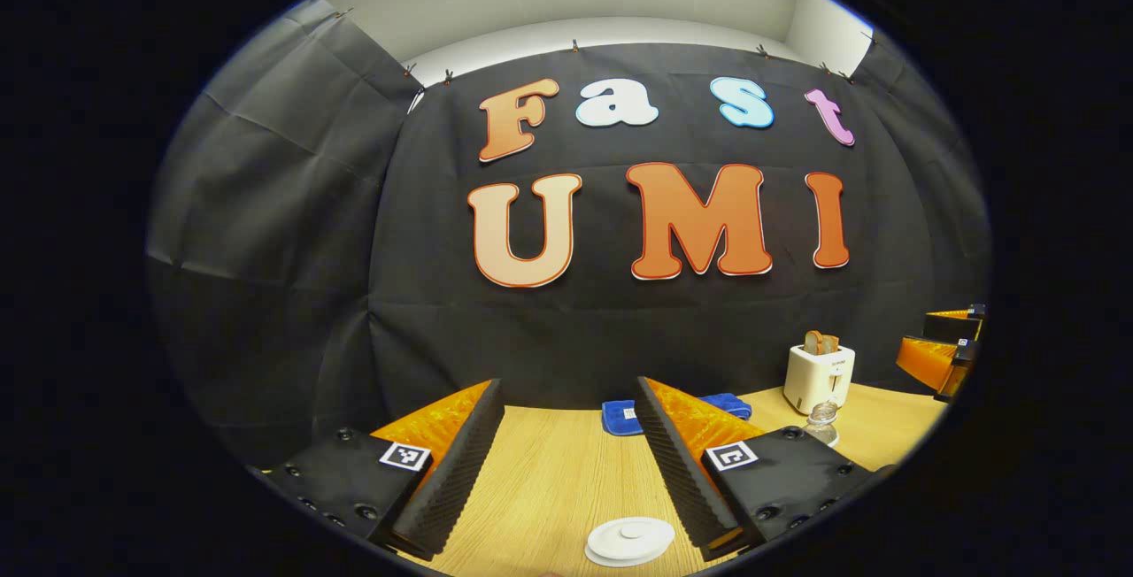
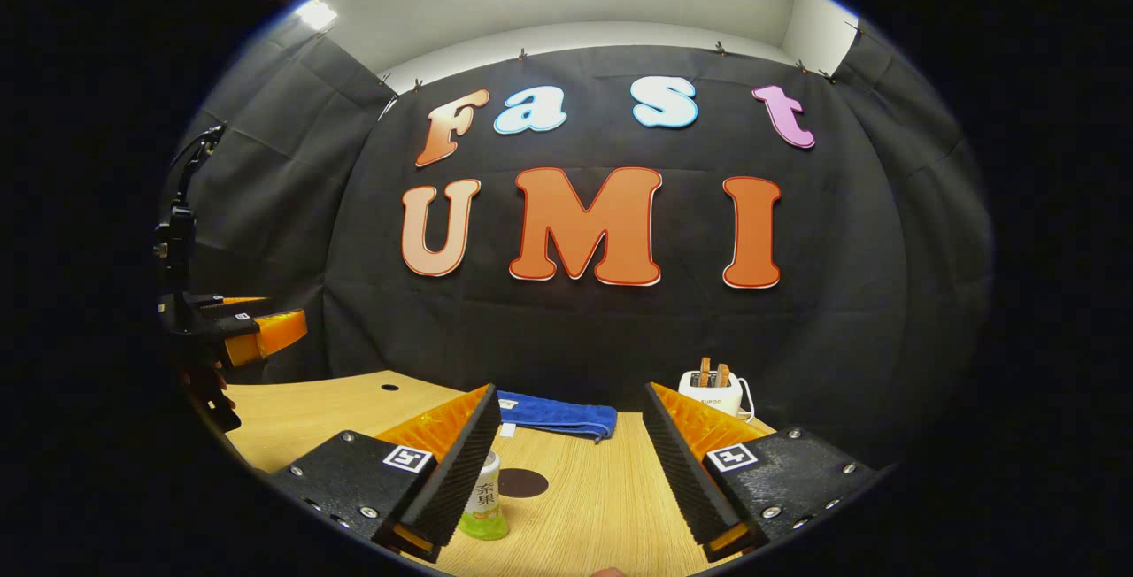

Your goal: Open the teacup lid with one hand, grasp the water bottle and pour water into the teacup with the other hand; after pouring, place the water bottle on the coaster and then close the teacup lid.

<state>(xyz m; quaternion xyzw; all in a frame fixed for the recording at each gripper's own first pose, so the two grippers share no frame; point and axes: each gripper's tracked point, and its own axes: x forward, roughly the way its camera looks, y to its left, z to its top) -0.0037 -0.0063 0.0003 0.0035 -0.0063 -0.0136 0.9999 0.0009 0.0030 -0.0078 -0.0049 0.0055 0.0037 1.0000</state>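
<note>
The left gripper (image 1: 571, 462) is open wide, with nothing between its two fingers. It hangs above a light wooden table (image 1: 549, 480). Just under it, close to its right finger, lies a flat round white teacup lid (image 1: 630, 541). The lid has a small round bump in its middle. Whether a cup sits below the lid cannot be told.

Past the tips of the left gripper's fingers, by the black wall, lies a folded blue cloth (image 1: 624, 415). Off to the right of the right finger stands a small clear glass thing (image 1: 822, 423), partly hidden by that finger. Behind it is a white toaster (image 1: 819, 376) with brown toast sticking out of the top.

The right gripper (image 2: 571, 462) is open wide too and holds nothing. It also hangs over the table (image 2: 602, 506). A small water bottle (image 2: 485, 497) stands beside the inner side of its left finger, which hides part of it. The bottle has a pale label with dark marks and is green at the bottom. Next to the bottle, between the two fingers, lies a flat dark round coaster (image 2: 522, 482). The bottle is beside the coaster, apart from it.
</note>
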